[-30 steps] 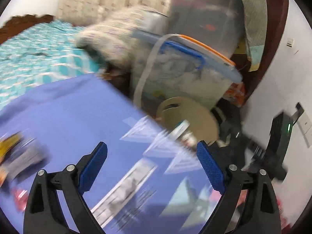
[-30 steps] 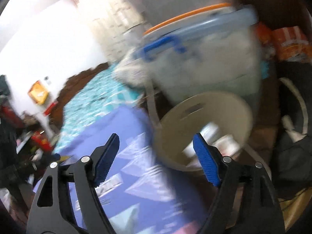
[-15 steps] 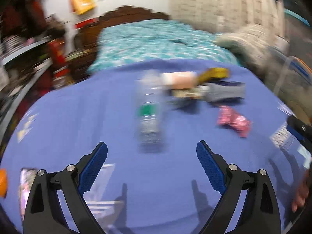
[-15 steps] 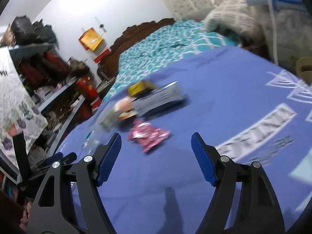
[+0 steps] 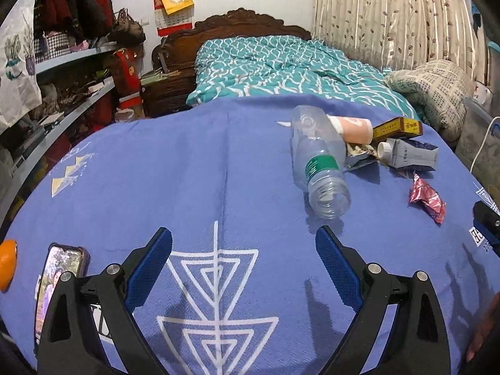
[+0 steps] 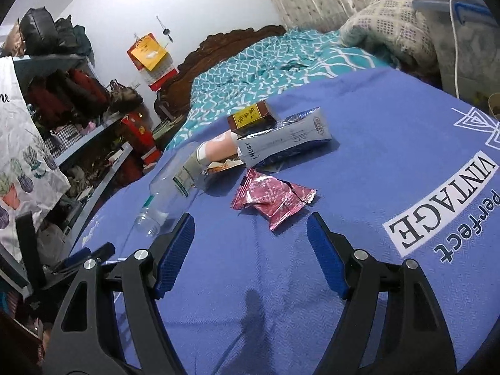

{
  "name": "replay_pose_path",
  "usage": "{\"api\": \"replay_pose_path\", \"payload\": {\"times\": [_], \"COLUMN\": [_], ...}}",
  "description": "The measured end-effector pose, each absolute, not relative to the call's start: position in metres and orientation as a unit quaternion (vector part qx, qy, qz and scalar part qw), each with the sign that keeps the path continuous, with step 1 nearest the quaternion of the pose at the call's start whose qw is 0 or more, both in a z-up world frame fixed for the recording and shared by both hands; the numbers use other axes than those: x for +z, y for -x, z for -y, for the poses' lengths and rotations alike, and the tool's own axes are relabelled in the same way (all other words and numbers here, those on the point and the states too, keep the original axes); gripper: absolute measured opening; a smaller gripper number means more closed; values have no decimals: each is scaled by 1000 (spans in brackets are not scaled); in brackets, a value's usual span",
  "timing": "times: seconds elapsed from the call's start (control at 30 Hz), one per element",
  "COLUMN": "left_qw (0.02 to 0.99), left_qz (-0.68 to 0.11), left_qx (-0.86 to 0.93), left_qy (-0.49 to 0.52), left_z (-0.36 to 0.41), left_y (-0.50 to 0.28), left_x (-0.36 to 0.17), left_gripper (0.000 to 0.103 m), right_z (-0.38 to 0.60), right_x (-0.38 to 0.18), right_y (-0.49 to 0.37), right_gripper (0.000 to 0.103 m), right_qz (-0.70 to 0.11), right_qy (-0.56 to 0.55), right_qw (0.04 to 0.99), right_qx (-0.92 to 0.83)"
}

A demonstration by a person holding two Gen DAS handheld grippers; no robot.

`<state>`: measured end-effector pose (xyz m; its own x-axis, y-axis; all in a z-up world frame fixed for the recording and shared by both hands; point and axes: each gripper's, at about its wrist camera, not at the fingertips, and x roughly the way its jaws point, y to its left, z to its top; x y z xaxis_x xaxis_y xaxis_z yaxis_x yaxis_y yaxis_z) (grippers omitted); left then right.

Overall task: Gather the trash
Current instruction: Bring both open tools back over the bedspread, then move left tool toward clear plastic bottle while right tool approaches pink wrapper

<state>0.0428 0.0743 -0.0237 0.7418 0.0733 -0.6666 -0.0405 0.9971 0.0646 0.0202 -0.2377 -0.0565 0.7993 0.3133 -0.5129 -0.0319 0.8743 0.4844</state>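
Both claws swung off bin, back over counter, now steady; next pickup due. Left claw released, empty, bottle ahead-right. Right claw released, empty, red wrapper just ahead

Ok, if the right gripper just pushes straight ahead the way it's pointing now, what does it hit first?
Most likely the crumpled pink wrapper: it lies on the blue cloth just ahead of the open right gripper, roughly centred between the fingers. Depth is uncertain; the downward tilt may meet cloth first.
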Motion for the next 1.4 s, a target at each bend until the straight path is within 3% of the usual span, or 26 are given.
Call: {"api": "replay_pose_path", "payload": {"times": [1.4], "left_qw": [925], "left_qz": [-378], "left_qx": [23], "left_qy": [-32], "left_z": [-65], "left_y": [-56], "left_x": [-29], "left_gripper": [89], "right_z": [230], "right_x": [-54], "right_y": [-12], "right_gripper": [75], "right_qz": [-293], "right_qy": [-238], "right_qw": [918], "right_qx": [117]}}
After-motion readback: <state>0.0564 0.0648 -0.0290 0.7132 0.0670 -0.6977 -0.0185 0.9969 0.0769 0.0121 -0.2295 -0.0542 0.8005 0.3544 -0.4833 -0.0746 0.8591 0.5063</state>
